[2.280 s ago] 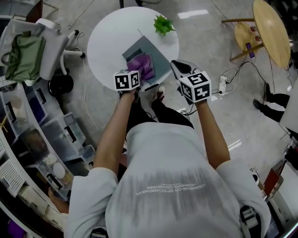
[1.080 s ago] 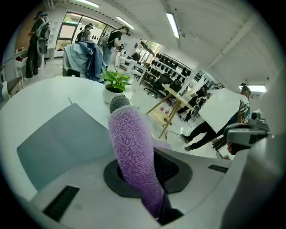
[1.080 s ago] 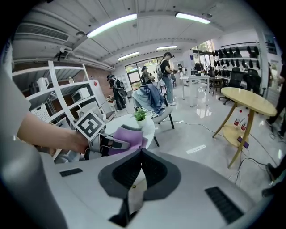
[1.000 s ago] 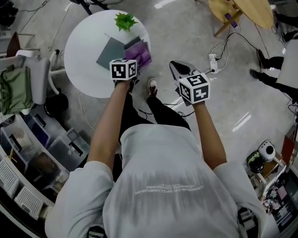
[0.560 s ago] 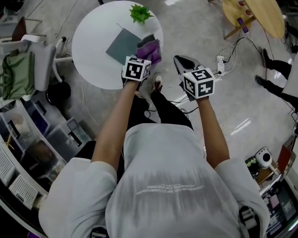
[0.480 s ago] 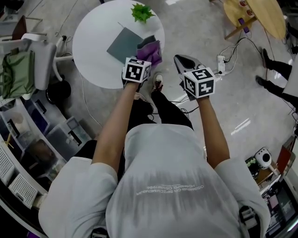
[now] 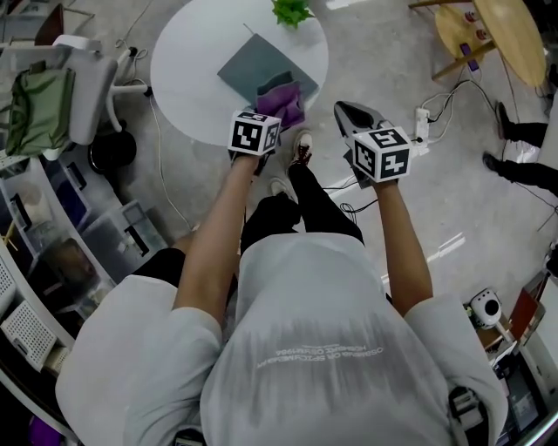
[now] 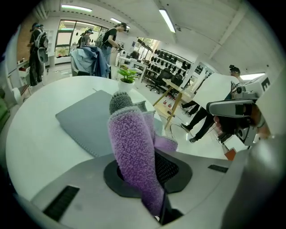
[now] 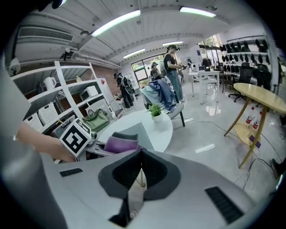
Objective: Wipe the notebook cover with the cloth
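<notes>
A grey notebook [image 7: 256, 67] lies on the round white table [image 7: 187, 70], also seen as the notebook [image 8: 87, 121] and the notebook [image 9: 138, 132]. My left gripper [image 7: 261, 122] is shut on a purple cloth [image 7: 281, 102], and the cloth [image 8: 134, 156] sticks up between its jaws, held at the notebook's near corner over the table's near edge. That cloth [image 9: 120, 144] shows from the right too. My right gripper [image 7: 353, 118] hangs shut and empty over the floor, right of the table, its jaws meeting at the right gripper [image 9: 137, 179].
A small green potted plant [image 7: 291, 11] stands at the table's far edge beyond the notebook. A white chair with a green bag [image 7: 44, 104] is left of the table, shelves with bins [image 7: 52, 261] lower left, a wooden table [image 7: 510, 43] and cables [image 7: 427, 122] right.
The left gripper has carried the cloth off the notebook's middle toward its near right corner and the table's near edge. My view has shifted. The right gripper has stayed shut beside the table.
</notes>
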The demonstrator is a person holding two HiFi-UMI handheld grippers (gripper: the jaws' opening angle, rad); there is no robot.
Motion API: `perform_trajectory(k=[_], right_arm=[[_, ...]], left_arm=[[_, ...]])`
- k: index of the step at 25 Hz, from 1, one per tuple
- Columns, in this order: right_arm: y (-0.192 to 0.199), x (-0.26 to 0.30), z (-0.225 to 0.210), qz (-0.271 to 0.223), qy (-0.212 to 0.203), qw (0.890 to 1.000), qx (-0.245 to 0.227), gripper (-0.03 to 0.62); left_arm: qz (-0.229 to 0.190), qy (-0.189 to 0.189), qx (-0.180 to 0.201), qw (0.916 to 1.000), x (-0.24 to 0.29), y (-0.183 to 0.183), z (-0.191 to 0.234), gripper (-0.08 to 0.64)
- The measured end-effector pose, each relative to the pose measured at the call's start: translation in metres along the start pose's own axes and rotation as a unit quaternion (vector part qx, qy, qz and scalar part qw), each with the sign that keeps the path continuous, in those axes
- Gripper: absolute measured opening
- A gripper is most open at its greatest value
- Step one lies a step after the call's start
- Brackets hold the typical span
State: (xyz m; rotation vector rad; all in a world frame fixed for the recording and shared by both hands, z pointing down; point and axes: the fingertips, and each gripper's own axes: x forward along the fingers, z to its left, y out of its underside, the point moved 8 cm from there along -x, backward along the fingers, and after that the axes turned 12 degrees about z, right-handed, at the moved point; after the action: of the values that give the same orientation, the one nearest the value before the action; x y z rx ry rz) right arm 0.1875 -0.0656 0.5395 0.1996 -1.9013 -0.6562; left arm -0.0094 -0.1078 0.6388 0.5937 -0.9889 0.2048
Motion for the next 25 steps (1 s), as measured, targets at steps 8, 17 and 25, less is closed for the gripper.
perform_trajectory(k=[8,17,25], right_arm=[[0.019,-0.029,0.035,-0.012,0.005,1.0,-0.023,0.002],[0.005,-0.096,0.065,-0.058,0.019,0.994,-0.087,0.002],[-0.047,-0.158,0.09,-0.138,0.07,0.976,-0.152,0.002]], left_arm=[[0.002,-0.033,-0.066,0.9973,-0.028,0.049,0.009,0.052],[-0.095,-0.042,-0.054,0.9932,-0.116,0.062,-0.01,0.052],[-0.188,-0.103,-0.014,0.9767,-0.207,0.045,-0.016,0.052]])
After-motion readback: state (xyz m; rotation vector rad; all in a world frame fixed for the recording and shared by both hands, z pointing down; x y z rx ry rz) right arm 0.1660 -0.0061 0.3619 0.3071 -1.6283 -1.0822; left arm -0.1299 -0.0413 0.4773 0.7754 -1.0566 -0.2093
